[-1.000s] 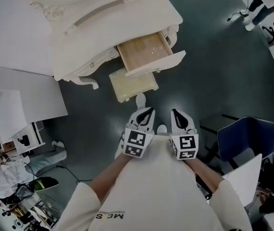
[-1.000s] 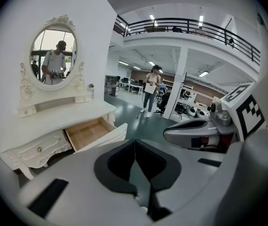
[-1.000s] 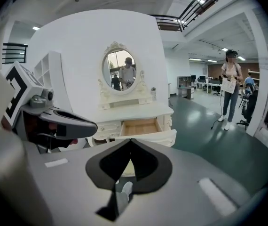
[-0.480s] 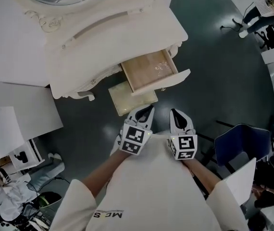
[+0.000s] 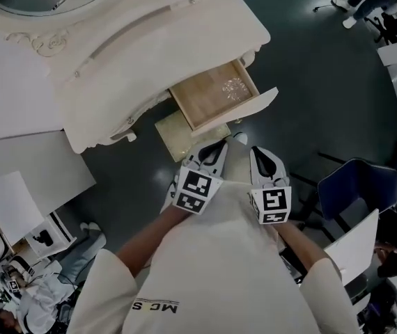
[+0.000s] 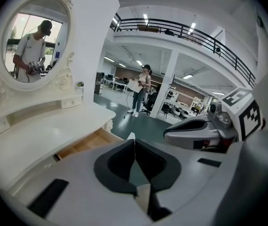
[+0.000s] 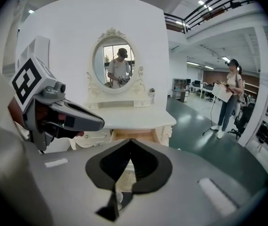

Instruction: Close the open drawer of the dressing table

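The cream dressing table (image 5: 150, 40) stands at the upper left, and its wooden drawer (image 5: 216, 92) is pulled out, with the white front panel (image 5: 244, 111) angled toward me. My left gripper (image 5: 218, 147) and right gripper (image 5: 255, 152) hang side by side just short of the drawer front, both shut and empty. In the left gripper view the shut left gripper (image 6: 134, 142) points past the drawer (image 6: 84, 144), with the right gripper (image 6: 202, 131) beside it. In the right gripper view the right gripper (image 7: 130, 142) aims at the drawer (image 7: 134, 135).
A cream cushioned stool (image 5: 177, 134) sits on the floor under the drawer, left of the grippers. A blue chair (image 5: 355, 193) is at the right and white panels (image 5: 24, 172) at the left. A person with papers (image 7: 228, 95) stands on the dark floor beyond the table.
Both grippers have travelled together toward the dressing table, and the open drawer front now lies much closer to their tips. Jaws stayed shut.
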A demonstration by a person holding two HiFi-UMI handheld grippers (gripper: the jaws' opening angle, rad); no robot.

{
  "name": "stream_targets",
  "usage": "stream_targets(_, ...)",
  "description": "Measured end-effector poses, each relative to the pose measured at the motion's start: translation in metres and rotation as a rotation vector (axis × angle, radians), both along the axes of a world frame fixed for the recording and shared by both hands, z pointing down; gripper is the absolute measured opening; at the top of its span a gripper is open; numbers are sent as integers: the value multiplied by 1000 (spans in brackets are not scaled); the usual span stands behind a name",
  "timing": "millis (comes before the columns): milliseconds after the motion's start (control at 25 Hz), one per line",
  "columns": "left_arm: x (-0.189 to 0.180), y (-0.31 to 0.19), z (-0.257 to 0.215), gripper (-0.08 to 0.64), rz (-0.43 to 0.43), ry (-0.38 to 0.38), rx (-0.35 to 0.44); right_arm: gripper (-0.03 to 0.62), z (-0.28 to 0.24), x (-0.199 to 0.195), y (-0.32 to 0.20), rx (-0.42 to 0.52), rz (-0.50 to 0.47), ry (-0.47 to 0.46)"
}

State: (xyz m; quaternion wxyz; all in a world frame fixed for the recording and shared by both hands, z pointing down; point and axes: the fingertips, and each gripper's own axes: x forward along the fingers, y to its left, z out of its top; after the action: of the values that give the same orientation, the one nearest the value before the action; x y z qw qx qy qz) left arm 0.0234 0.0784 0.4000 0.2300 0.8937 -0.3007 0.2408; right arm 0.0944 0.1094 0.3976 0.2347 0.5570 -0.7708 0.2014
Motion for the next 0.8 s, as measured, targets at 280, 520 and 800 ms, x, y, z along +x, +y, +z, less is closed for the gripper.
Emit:
stream_targets(280, 10, -10, 27, 9, 39, -48, -49, 3, 13, 14, -19, -6, -9, -11)
stream_targets(520, 17, -14, 46, 9, 57, -78, -73, 3, 29, 21, -33, -35, 6, -27)
stream_targets(800, 22, -14, 68, 9, 35, -80, -111, 6, 52, 19, -37, -84, 6, -35)
